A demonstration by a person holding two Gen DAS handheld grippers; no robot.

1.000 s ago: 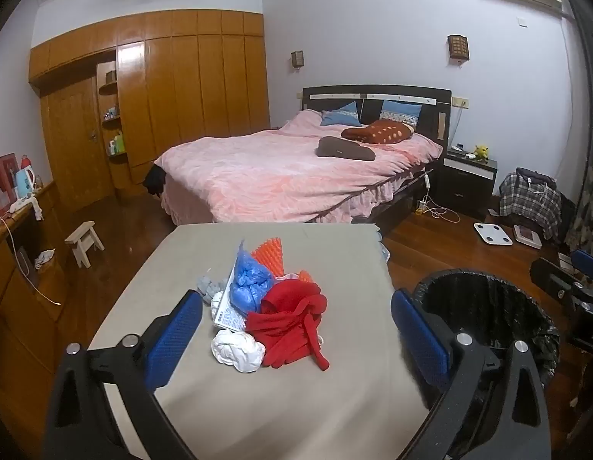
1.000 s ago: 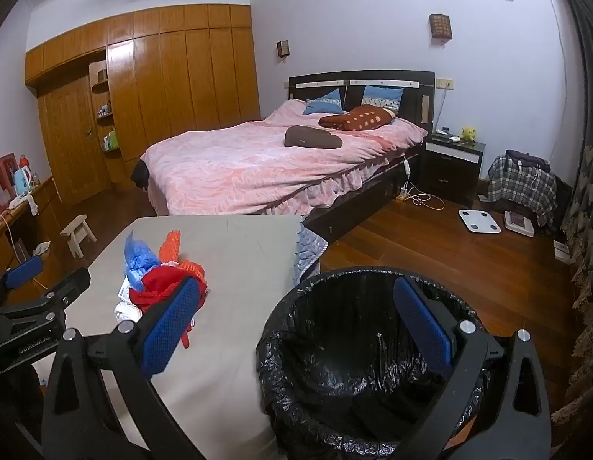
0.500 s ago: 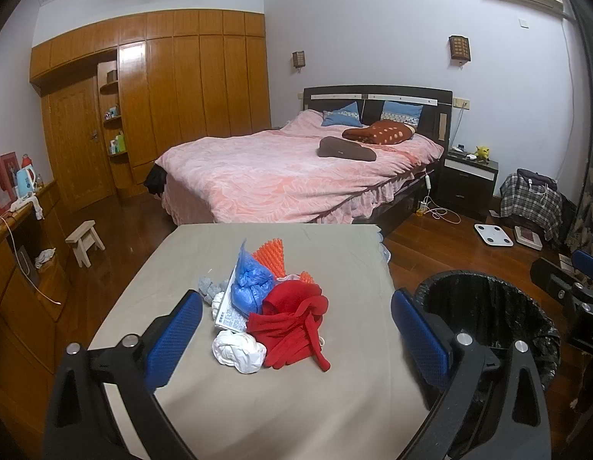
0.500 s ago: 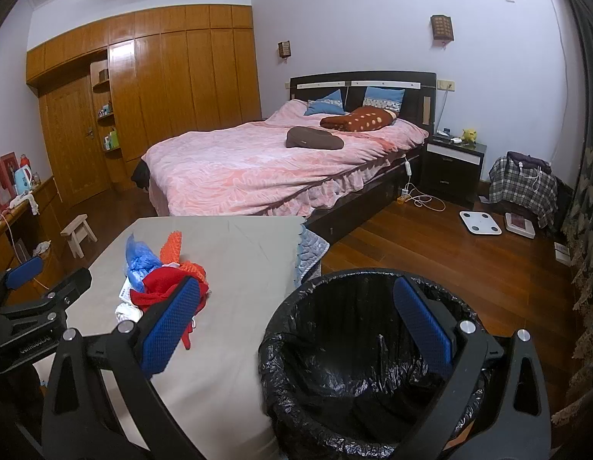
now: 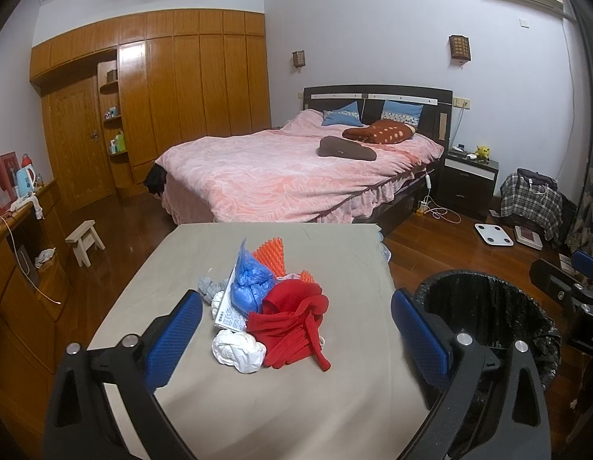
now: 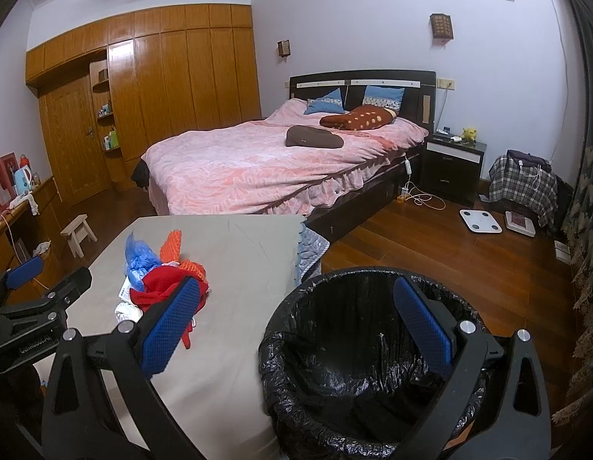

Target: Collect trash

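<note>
The left gripper is hovering over the table with its blue fingers spread wide and gripping nothing; the trash pile is lying between and just ahead of them, apart from both; in it, a red cloth is sitting nearest the right finger, a white wad is touching its near edge, a blue bag and an orange mesh are lying farther out. The right gripper is hovering with fingers also spread and empty; the bin, lined in black, is standing open below and between them, beside the table's edge; the pile is lying just beyond the left finger.
</note>
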